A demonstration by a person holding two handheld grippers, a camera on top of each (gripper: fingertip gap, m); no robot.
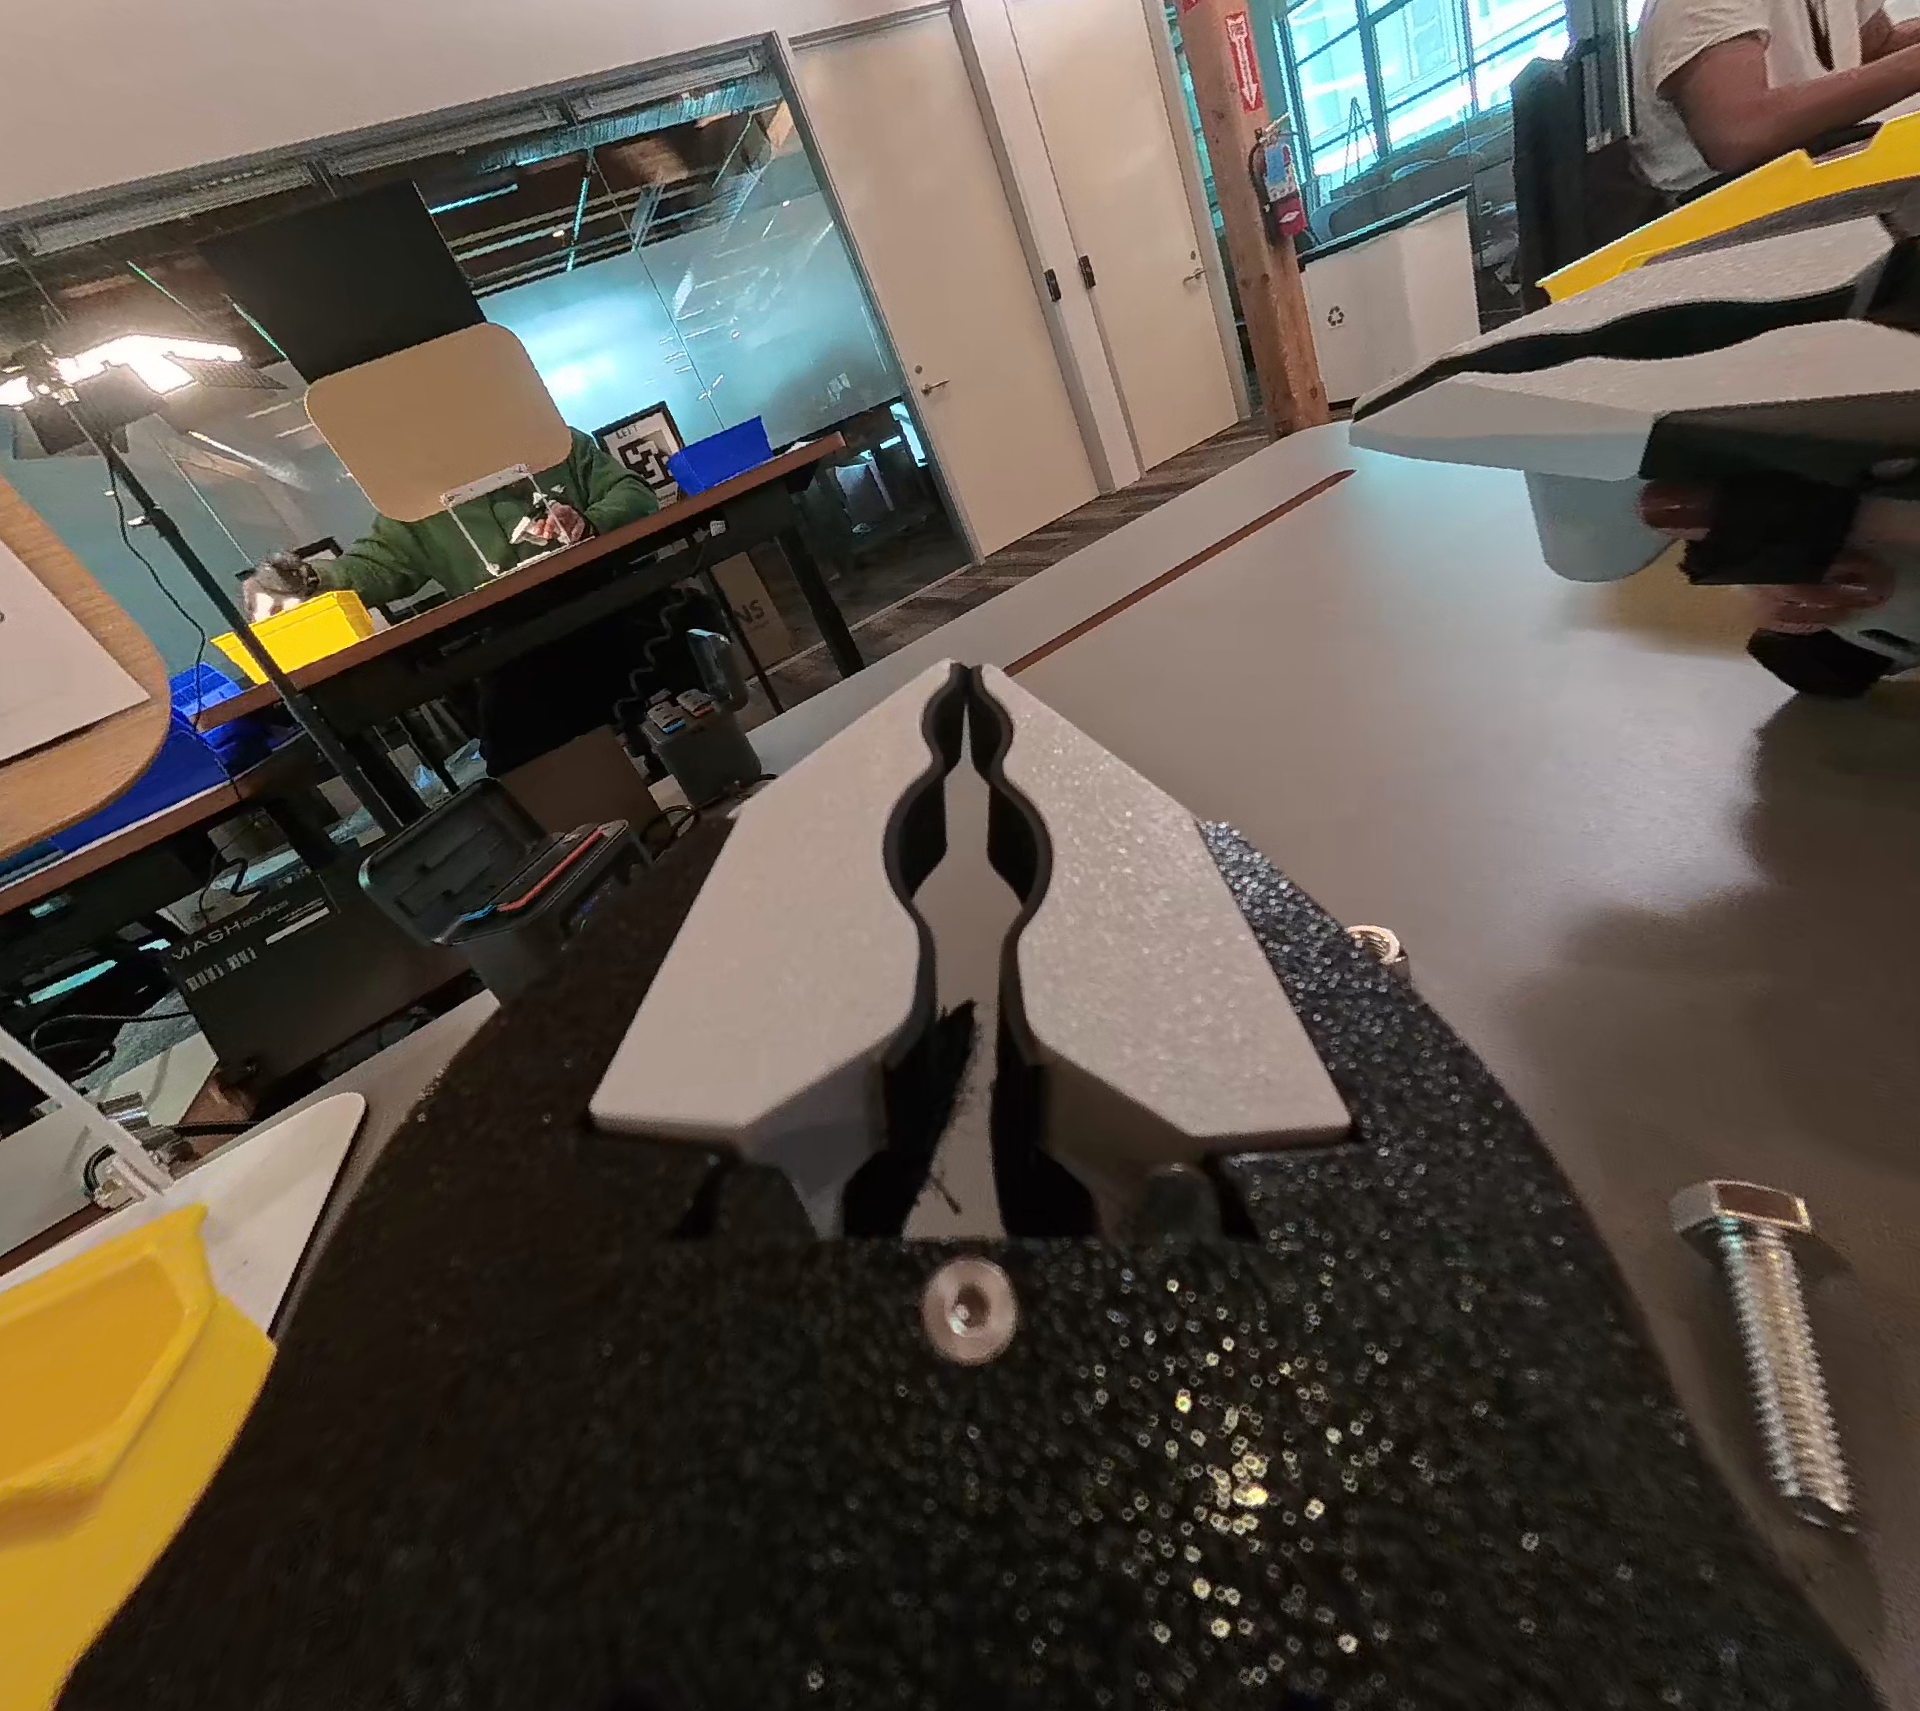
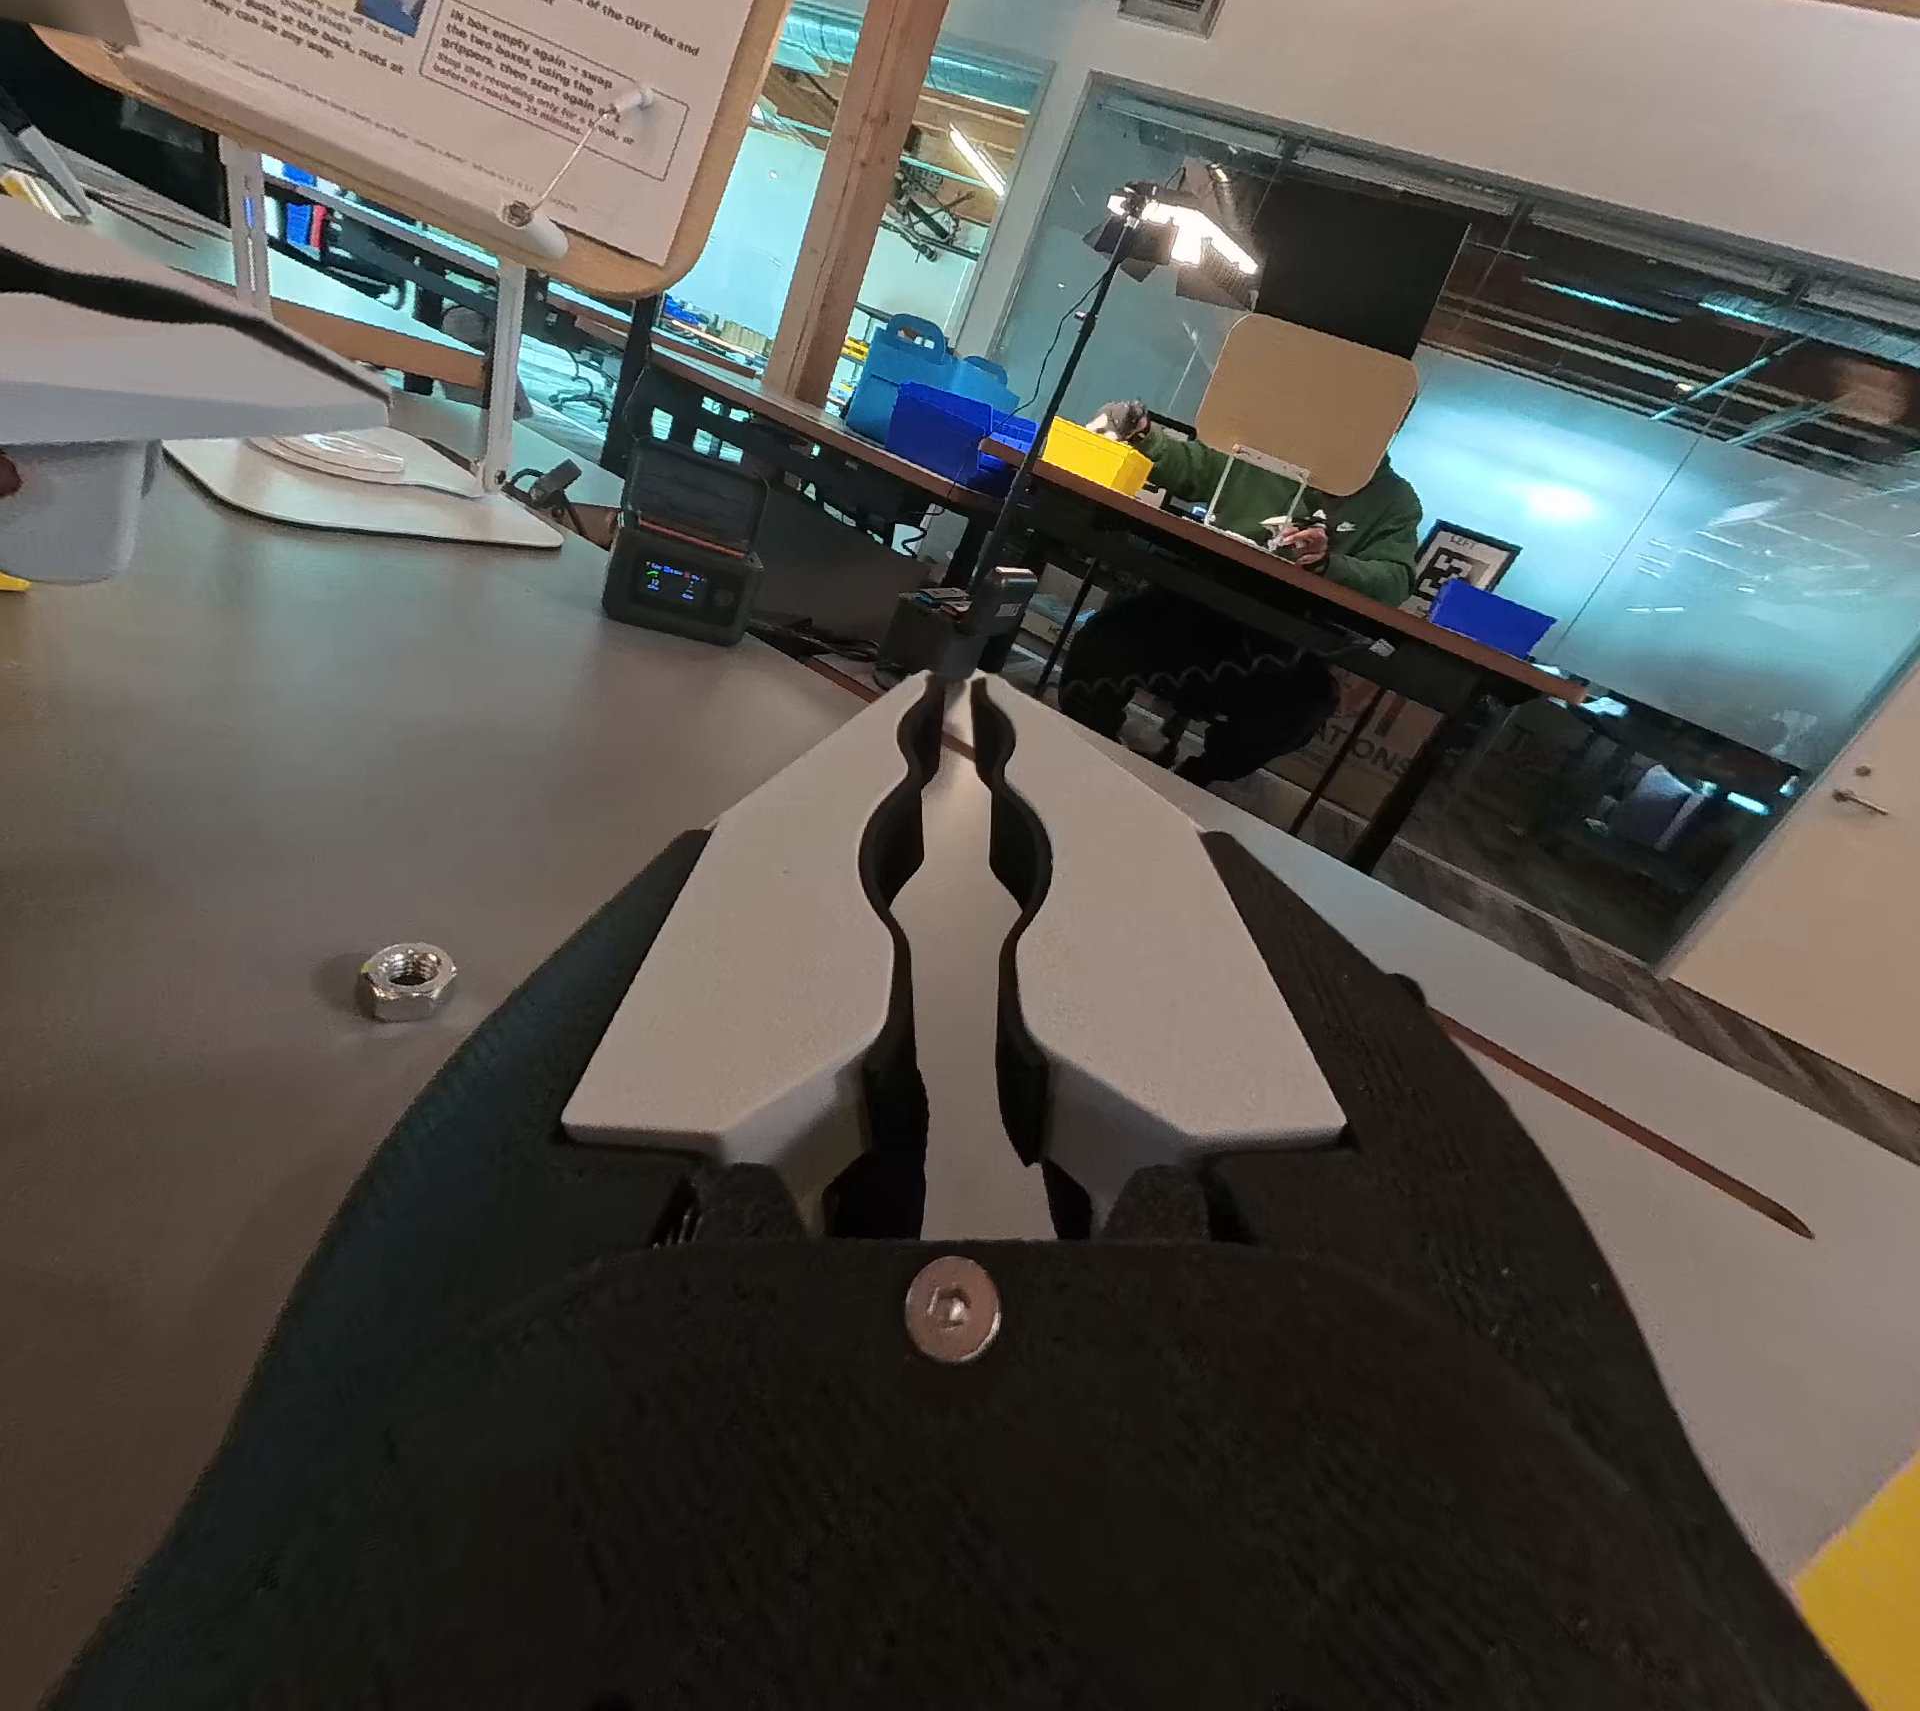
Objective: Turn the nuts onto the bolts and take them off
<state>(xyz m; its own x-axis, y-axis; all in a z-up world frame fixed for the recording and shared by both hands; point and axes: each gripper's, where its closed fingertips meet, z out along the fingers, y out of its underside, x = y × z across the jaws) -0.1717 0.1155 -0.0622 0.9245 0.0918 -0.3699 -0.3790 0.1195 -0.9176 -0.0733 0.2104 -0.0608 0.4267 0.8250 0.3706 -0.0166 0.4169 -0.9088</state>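
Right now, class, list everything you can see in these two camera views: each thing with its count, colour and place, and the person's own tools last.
bolt: one, silver, lying on the grey table right of the left claw.
nut: one, silver, flat on the table left of the right claw.
table: one, grey, under both claws.
yellow bin: one, lower left corner of the left view.
instruction board: one, white sheet on a wooden board, on a white stand at the table's far left.
small black device: one, lit screen, beyond the table edge.
left claw: grey fingers, shut, empty.
right claw: grey fingers, nearly closed, empty.
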